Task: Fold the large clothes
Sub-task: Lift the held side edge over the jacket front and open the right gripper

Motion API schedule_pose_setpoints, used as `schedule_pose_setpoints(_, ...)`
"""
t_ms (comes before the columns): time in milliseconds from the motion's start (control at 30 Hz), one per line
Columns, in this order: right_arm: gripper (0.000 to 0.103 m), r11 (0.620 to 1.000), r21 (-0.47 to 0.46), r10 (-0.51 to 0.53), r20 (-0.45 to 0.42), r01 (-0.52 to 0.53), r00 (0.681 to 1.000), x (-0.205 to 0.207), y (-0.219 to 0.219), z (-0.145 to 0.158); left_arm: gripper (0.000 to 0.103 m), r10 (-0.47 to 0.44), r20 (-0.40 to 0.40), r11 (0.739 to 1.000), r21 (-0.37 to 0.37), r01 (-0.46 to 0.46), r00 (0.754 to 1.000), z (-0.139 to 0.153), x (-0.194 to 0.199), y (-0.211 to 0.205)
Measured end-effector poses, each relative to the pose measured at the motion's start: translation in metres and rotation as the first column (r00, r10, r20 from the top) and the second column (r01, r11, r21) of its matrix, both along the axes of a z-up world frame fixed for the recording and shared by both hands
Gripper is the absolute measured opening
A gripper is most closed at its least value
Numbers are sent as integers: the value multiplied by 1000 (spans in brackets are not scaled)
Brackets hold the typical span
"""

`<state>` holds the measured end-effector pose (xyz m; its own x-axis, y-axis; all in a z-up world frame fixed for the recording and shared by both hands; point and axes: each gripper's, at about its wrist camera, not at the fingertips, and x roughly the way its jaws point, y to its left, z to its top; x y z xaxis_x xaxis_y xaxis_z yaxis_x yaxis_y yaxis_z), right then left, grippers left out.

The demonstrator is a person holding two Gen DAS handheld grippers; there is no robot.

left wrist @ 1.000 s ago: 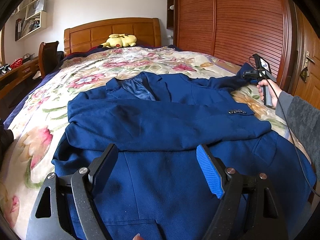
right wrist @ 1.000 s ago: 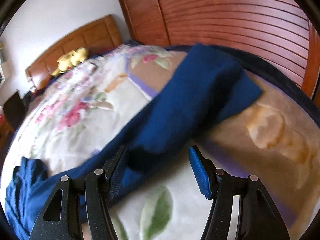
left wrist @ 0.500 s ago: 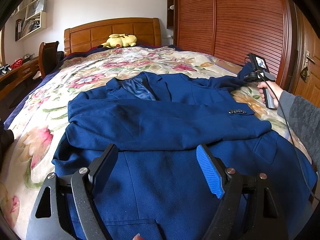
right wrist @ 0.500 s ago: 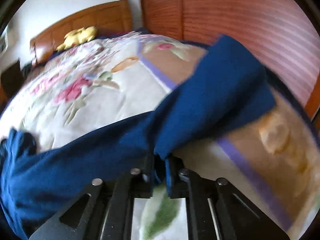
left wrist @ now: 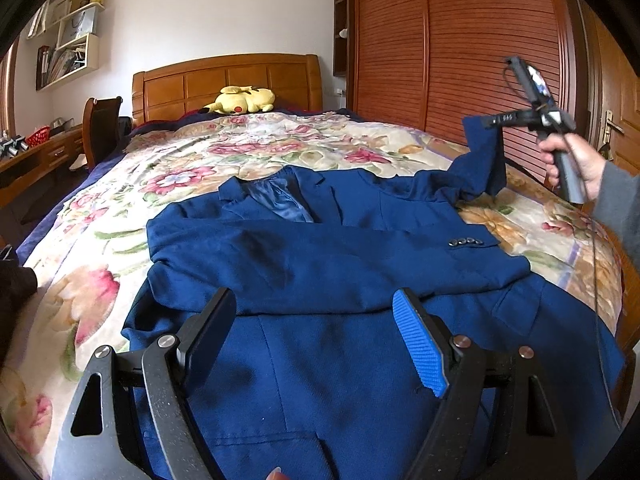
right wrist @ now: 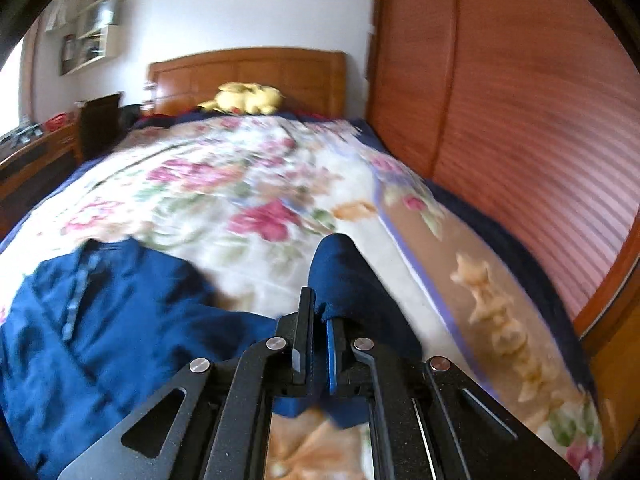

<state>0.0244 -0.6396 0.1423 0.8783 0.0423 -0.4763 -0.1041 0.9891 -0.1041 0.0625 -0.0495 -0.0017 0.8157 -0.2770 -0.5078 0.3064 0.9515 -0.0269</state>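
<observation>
One dark blue wool suit jacket (left wrist: 340, 280) is spread across the floral-quilted wooden bed (left wrist: 260, 152). Its sleeve (right wrist: 344, 280) is pinched in the closed right gripper (right wrist: 318, 344) and held above the quilt, while the left gripper (left wrist: 316, 344) is held wide open and unladen over the jacket's hem.

**Few legible marks in bedroom scene: one short number on a hand-held tool**

Small white digits, seemingly "965" though too fine to be certain, stand on the black bar of the hand-held right gripper (left wrist: 485, 121) in the left wrist view, just behind where it pinches the dark blue jacket sleeve (left wrist: 482, 152). Faint grey lettering on a white paper bag (left wrist: 82, 26) on the cream wall shelf (left wrist: 68, 76) is too small to read. The blurred right wrist view shows no readable text.
</observation>
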Motion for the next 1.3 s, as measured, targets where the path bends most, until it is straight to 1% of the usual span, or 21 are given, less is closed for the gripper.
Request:
schedule_pose_setpoints(200, 5, 994, -41, 98, 14, -98, 995, -48, 45, 12, 82, 2, 2, 1000, -10, -2, 1000, 2, -2, 5)
schedule_pose_setpoints(333, 5, 986, -64, 154, 3, -154, 988, -63, 61, 13, 82, 8, 4, 1000, -13, -8, 1000, 3, -5, 11)
schedule_pose_setpoints(467, 5, 976, -55, 209, -19, -210, 978, -80, 73, 16, 82, 16, 7, 999, -31, -16, 1000, 6, -8, 21)
schedule_pose_setpoints(567, 5, 961, -46, 271, -16, -272, 962, -93, 91, 23, 82, 28, 12, 999, -44, -28, 1000, 9, -10, 28)
schedule_pose_setpoints(733, 5, 918, -41, 395, -7, -395, 918, -116, 118, 30, 82, 48, 23, 997, -55, -47, 999, 12, -14, 39)
schedule_pose_setpoints(800, 5, 899, -34, 435, -23, -436, 900, -123, 129, 26, 82, 57, 24, 997, -55, -56, 998, 12, -15, 43)
schedule_pose_setpoints(1000, 5, 869, -45, 486, -108, -492, 868, -131, 146, -2, 82, 79, 33, 996, -53, -78, 996, 14, -19, 56)
schedule_pose_setpoints(1100, 5, 872, 29, 487, -151, -488, 860, -131, 145, -15, 82, 85, 38, 995, -53, -82, 996, 15, -21, 60)
schedule_pose_setpoints(1167, 8, 880, 32, 473, -171, -475, 864, -131, 149, -23, 82, 89, 37, 995, -52, -87, 995, 14, -20, 62)
schedule_pose_setpoints(1267, 13, 882, 35, 466, -210, -470, 859, -130, 149, -37, 82, 92, 33, 995, -47, -90, 995, 13, -19, 63)
schedule_pose_setpoints(1300, 22, 889, 17, 450, -216, -457, 867, -131, 150, -40, 82, 93, 34, 995, -44, -91, 995, 12, -19, 63)
